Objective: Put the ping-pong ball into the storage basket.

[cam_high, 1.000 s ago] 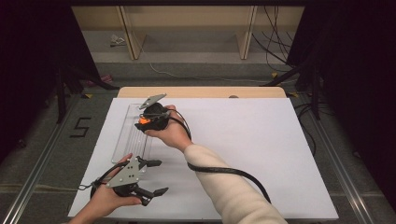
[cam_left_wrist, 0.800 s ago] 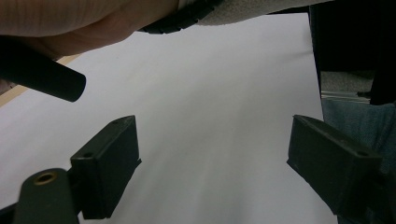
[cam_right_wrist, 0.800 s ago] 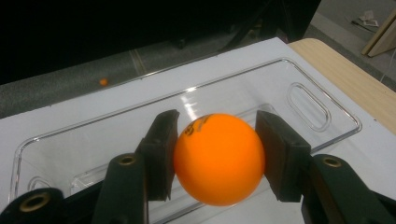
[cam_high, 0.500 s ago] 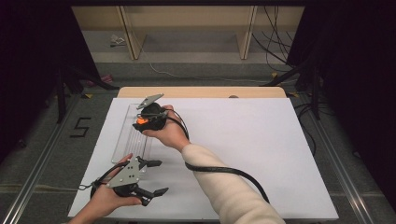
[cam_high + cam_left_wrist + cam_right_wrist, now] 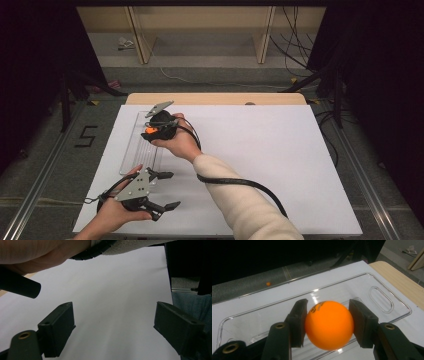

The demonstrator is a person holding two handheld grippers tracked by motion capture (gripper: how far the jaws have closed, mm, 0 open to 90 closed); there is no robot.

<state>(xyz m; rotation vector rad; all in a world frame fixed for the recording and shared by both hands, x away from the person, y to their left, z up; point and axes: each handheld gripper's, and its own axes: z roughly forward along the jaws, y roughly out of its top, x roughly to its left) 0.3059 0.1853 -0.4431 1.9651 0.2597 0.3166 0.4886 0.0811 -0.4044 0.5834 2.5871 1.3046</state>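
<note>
An orange ball (image 5: 329, 325) sits squeezed between the two black pads of my right gripper (image 5: 328, 323); it also shows as an orange spot (image 5: 148, 130) in the high view. This gripper (image 5: 152, 131) hovers over a clear plastic tray (image 5: 134, 150) at the left of the white table, and the tray (image 5: 384, 297) lies just beneath the ball. My left gripper (image 5: 166, 190) rests near the table's front left edge, jaws wide apart with nothing between them. In the left gripper view the left gripper (image 5: 113, 327) has bare white table between its fingers.
The white table sheet (image 5: 270, 160) stretches to the right of both hands. A black cable (image 5: 235, 181) trails along the right forearm. A strip of wooden tabletop (image 5: 215, 98) runs at the far edge. A small orange object (image 5: 268, 284) lies on the floor beyond the table.
</note>
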